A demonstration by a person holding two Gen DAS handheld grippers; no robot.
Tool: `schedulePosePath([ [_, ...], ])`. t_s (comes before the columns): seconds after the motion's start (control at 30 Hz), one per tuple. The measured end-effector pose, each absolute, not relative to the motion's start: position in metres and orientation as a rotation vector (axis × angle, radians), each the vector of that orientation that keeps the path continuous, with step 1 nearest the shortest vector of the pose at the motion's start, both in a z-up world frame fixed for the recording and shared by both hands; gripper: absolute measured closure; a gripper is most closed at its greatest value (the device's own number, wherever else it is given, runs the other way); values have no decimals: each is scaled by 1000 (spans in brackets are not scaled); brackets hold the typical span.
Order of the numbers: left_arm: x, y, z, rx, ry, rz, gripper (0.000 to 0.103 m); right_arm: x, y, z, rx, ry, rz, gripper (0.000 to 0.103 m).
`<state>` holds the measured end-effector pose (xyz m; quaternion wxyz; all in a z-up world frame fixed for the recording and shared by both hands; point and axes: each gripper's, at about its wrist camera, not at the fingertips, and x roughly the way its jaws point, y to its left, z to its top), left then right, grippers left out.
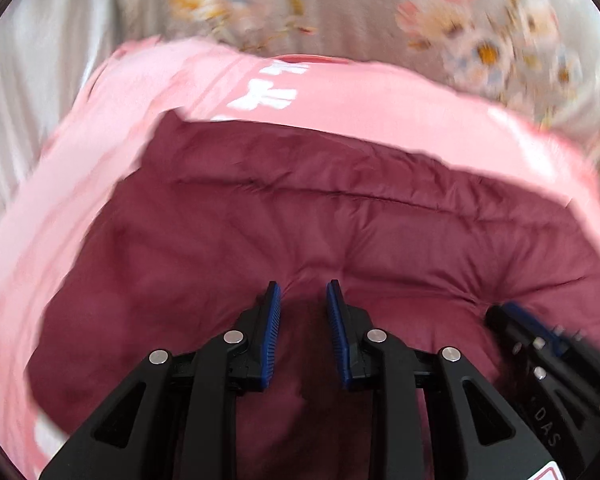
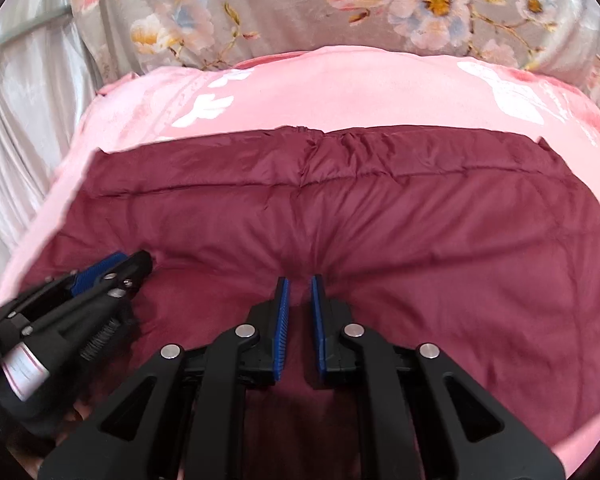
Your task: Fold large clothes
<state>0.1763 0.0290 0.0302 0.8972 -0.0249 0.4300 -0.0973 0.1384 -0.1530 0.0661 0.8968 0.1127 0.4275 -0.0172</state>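
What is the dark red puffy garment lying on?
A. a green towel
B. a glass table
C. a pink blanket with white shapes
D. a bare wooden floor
C: the maroon quilted garment is spread over a pink blanket with white shapes, whose edge shows all around it, with floral bedding beyond.

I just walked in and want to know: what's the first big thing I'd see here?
A puffy dark red quilted jacket fills the middle, spread flat on a pink blanket with white shapes. Behind it lies grey bedding with painted flowers. Up close, the right gripper and the left gripper both poke into the jacket's near edge, blue-lined jaws only a little apart, with red fabric bunching between them.
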Motion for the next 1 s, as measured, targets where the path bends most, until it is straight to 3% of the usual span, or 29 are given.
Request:
schedulePosePath([
  [0.07, 161, 56, 43, -124, 889, -208, 57, 120, -148, 72, 234, 883, -5, 90],
  [0.17, 141, 97, 52, -182, 869, -122, 40, 101, -141, 70, 241, 897, 24, 90],
  [0.4, 137, 160, 27, -386, 979, -50, 40, 91, -144, 60, 284, 900, 21, 90],
  [0.67, 151, 150, 16, -496, 1011, -108, 38, 92, -145, 53, 275, 892, 18, 90],
  [0.7, 152, 147, 17, -502, 1013, -125, 39, 91, -146, 52, 278, 892, 19, 90],
  [0.73, 152, 145, 18, -506, 1016, -135, 46, 91, -147, 51, 284, 891, 22, 90],
  [0.77, 153, 143, 21, -513, 1017, -153, 60, 91, -147, 51, 289, 890, 24, 90],
  [0.87, 149, 135, 37, -504, 1000, -192, 88, 91, -150, 49, 301, 891, 30, 90],
  [1.0, 138, 111, 84, -413, 903, -261, 94, 89, -153, 48, 320, 890, 36, 90],
])
